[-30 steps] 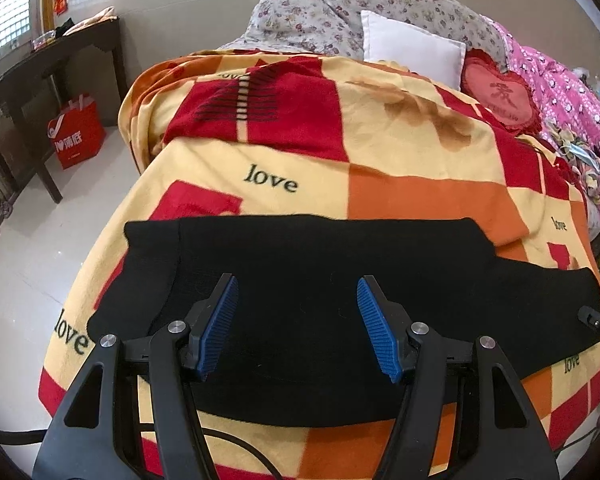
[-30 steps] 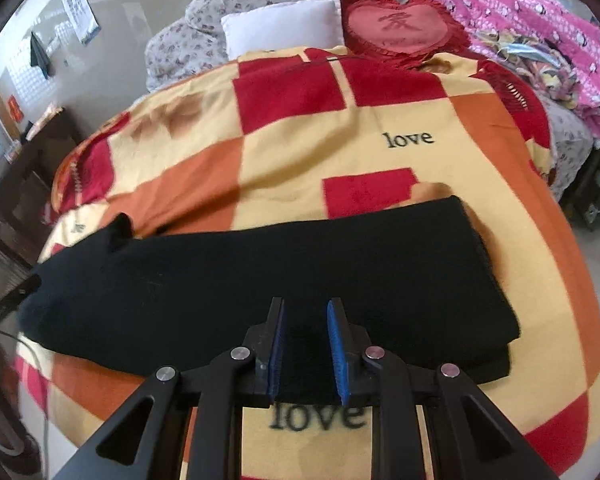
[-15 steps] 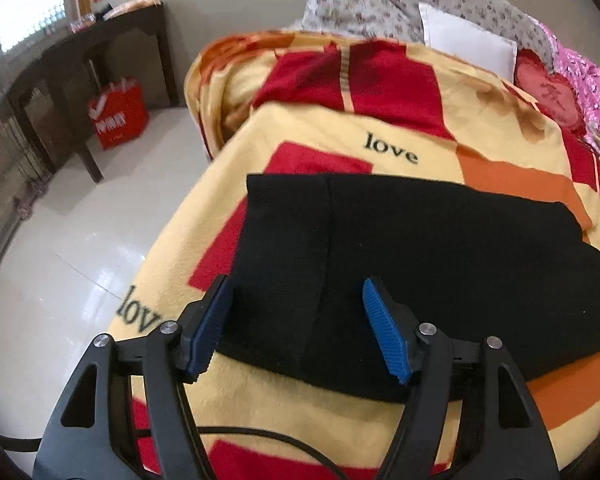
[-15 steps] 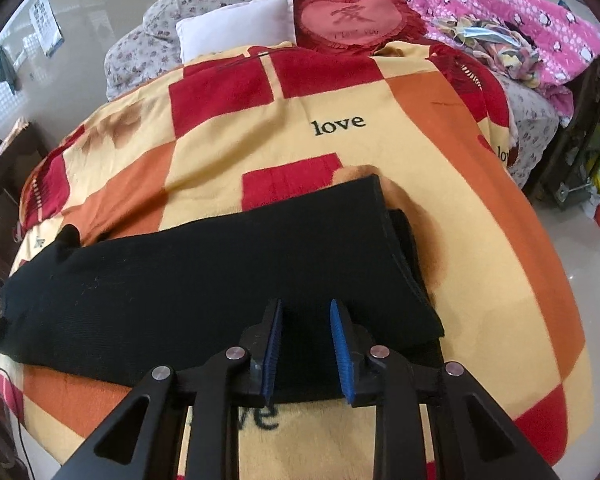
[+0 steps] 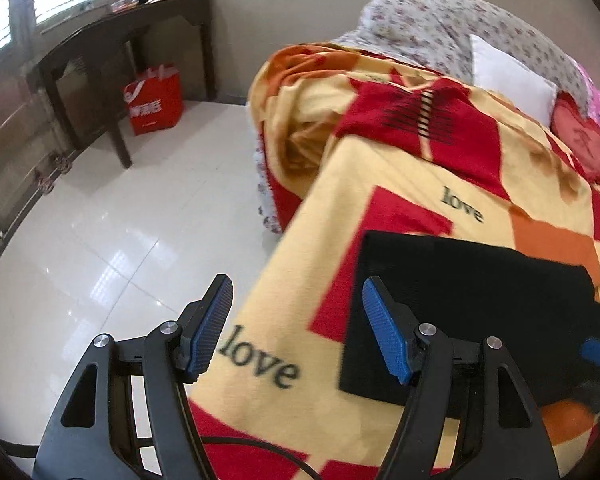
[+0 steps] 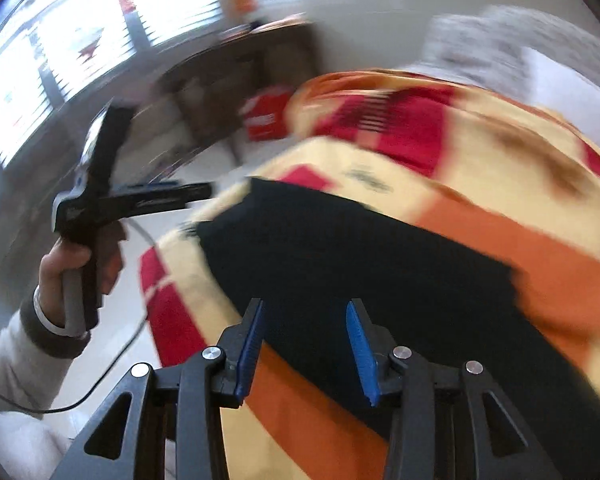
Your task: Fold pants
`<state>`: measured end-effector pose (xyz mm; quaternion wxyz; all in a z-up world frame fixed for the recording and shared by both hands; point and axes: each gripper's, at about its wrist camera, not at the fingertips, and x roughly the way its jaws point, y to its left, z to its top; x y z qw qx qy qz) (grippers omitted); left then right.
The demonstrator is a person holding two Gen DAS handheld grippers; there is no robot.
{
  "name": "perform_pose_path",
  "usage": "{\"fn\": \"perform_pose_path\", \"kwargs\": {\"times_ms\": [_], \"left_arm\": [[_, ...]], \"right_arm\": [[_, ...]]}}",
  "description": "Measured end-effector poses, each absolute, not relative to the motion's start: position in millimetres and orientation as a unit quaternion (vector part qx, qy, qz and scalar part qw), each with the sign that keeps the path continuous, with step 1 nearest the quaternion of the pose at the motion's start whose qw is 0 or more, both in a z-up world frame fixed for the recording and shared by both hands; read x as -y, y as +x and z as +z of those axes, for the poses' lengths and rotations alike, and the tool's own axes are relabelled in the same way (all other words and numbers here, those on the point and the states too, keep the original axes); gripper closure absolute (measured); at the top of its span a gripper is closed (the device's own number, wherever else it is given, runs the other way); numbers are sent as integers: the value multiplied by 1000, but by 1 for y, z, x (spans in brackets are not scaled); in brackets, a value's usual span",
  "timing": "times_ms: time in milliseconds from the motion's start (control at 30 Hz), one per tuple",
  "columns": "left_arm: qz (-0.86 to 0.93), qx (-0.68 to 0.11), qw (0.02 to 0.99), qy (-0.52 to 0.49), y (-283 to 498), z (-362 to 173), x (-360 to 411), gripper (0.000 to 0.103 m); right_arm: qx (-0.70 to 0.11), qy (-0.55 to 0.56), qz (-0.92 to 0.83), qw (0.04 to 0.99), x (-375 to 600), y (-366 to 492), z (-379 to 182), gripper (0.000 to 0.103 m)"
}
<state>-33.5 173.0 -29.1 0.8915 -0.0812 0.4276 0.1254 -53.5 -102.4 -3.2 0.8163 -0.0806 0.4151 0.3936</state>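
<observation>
Your left gripper [image 5: 296,328]: tilted down, gaping, empty | right gripper [image 6: 304,344]: jaws just widening over pants [image 6: 360,260], seemingly empty amid blur

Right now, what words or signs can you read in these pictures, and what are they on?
"love": black letters on the yellow, red and orange checked blanket, near the left gripper.
"love": again farther up the same blanket.
Red paper shopping bag: white logo and characters, too small to read.
Red heart-shaped cushion: one character, too blurred.
Right wrist view: everything too blurred.
</observation>
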Motion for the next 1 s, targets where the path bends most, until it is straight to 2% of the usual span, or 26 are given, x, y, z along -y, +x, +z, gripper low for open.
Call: {"fn": "perform_pose_path", "kwargs": {"times_ms": [167,367,400,467,500,533,633,867,900,933,1000], "left_arm": [[130,-430,888,-100,-36,-34,-190,35],[141,-424,886,-122,-38,-37,-208,35],[140,-424,885,-129,-37,-38,-211,35],[139,-424,885,-133,-38,-38,-212,35],[139,-424,885,-133,-38,-38,-212,35],[140,-423,886,-133,-39,-37,-212,35],[135,-416,888,-142,-40,-33,-212,35],[110,-405,896,-142,-39,-16,-189,35],[103,-405,898,-140,-39,-14,-183,35],[94,-404,900,-137,-38,-11,-176,35],[77,-404,903,-127,-37,-6,-158,35]], "right_arm": [[-421,-133,442,781,30,-48,-18,63],[-420,-208,455,757,-13,-57,-42,62],[-418,-220,437,765,-14,-55,-47,77],[-426,-183,442,768,-3,-45,-46,86],[-435,-150,452,765,5,-40,-40,97],[-435,-131,456,765,11,-37,-34,98],[-429,-104,466,766,19,-35,-24,98],[-448,-92,452,766,2,-40,-52,96],[-450,-81,451,766,10,-40,-46,88],[-449,-78,449,768,16,-41,-42,76],[-440,-73,429,786,40,-44,-29,71]]}}
